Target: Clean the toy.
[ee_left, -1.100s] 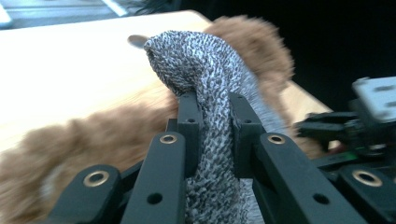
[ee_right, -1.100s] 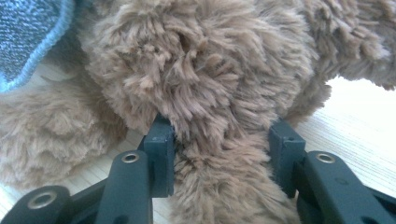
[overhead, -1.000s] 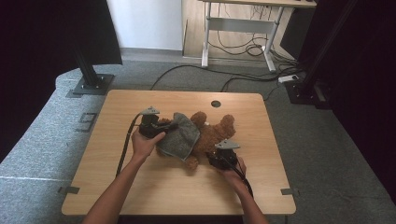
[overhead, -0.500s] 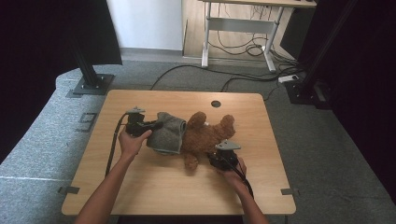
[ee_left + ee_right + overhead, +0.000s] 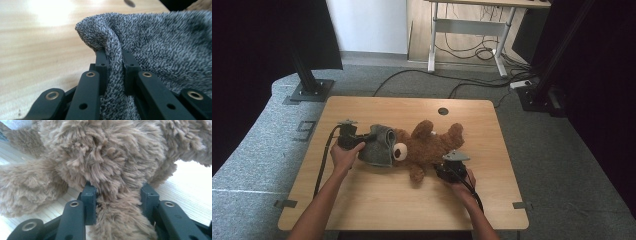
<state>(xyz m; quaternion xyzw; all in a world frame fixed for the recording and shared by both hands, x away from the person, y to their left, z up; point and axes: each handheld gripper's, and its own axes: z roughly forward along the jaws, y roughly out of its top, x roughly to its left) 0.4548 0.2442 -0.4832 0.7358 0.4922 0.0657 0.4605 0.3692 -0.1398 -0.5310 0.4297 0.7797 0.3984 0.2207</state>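
Pinching a fold of grey cloth (image 5: 160, 47) in the left gripper (image 5: 114, 72), jaws narrow and clamped on the fabric, at the bear's (image 5: 429, 147) head on the counter (image 5: 377, 200). Gripping a plush limb of the bear in the right gripper (image 5: 117, 195), jaws half wide, pads pressed into fur. Lying across the counter's middle, cloth bunched at the bear's head.

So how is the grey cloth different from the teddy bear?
The cloth is grey with a short, nubbly weave; the bear is brown with long shaggy fur. The cloth is a thin, folded piece, while the bear is plump, lying with its limbs spread. The left gripper pinches the cloth; the right gripper holds the bear. Both are soft and rest on the table.
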